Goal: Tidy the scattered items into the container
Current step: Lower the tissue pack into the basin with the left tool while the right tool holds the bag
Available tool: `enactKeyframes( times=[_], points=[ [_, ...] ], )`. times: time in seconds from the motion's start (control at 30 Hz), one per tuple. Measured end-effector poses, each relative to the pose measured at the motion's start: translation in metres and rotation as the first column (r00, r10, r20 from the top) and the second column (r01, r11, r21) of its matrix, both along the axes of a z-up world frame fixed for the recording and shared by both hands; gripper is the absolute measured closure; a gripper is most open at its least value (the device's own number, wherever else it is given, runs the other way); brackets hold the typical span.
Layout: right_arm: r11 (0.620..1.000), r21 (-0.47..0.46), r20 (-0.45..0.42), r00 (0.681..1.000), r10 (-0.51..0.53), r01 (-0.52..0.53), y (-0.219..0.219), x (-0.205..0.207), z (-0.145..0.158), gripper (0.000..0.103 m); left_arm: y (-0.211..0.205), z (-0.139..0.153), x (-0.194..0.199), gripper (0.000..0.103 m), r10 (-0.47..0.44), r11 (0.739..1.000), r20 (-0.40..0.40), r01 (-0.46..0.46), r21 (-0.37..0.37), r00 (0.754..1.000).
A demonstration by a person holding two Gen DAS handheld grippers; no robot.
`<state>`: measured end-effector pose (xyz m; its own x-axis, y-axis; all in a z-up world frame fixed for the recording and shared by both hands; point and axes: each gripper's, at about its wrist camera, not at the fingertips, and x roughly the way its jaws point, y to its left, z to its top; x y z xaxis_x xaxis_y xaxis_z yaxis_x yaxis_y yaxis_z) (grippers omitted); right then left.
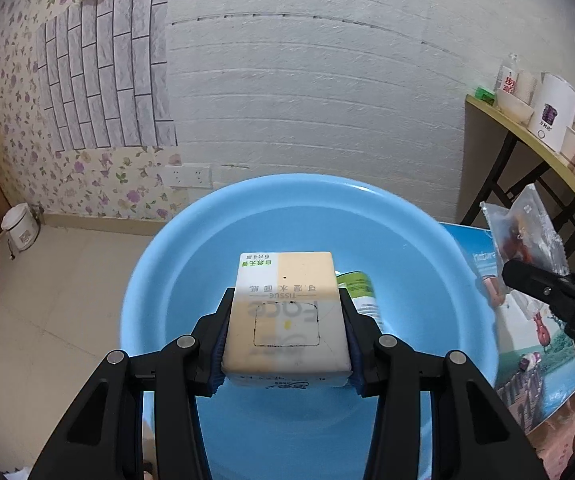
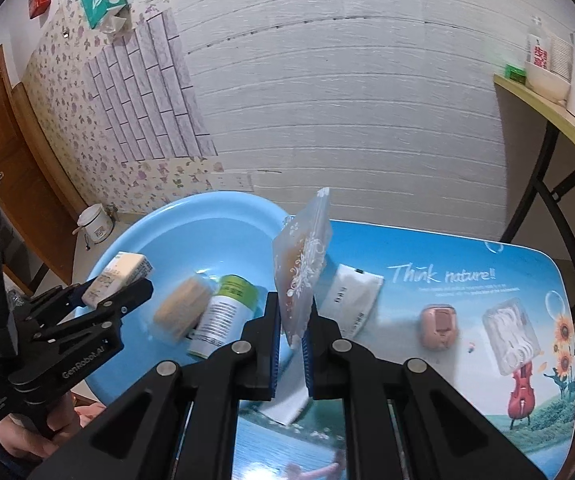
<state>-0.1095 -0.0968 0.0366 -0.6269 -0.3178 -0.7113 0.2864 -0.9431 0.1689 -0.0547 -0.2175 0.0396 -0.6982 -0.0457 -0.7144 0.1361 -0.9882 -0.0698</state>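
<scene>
While the cream rectangular tissue pack [image 1: 285, 316] is clamped between the left tongs [image 1: 285, 332] above the round light-blue plastic basin [image 1: 427, 240] at the table's left edge, a translucent patterned sachet [image 2: 301, 276] is pinched upright in the closed right tongs [image 2: 291, 344] over the picture-printed table [image 2: 467, 280] beside the basin.

Left gripper [image 1: 286, 334] clamped part-open, right gripper [image 2: 290, 346] pinched shut, both angled down

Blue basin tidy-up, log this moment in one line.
left gripper: shut on tissue pack over blue basin | right gripper: shut on clear sachet | basin contents: bottle, wrapped block
</scene>
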Motion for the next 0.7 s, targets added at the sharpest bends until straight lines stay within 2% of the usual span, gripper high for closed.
enactKeyframes(
  times=[0.5,0.7],
  points=[
    [0.994,0.023,0.019,0.994,0.109,-0.109,-0.048,0.006,-0.007,0.093,-0.017,-0.017,-0.003,0.059,0.008,1.0,0.035,-0.007,-0.007,0.999],
    [0.992,0.026,0.032,0.992,0.124,-0.125,-0.055,0.008,-0.013,0.093,-0.02,-0.018,-0.003,0.058,0.004,1.0,0.029,-0.003,-0.01,1.0]
  ],
)
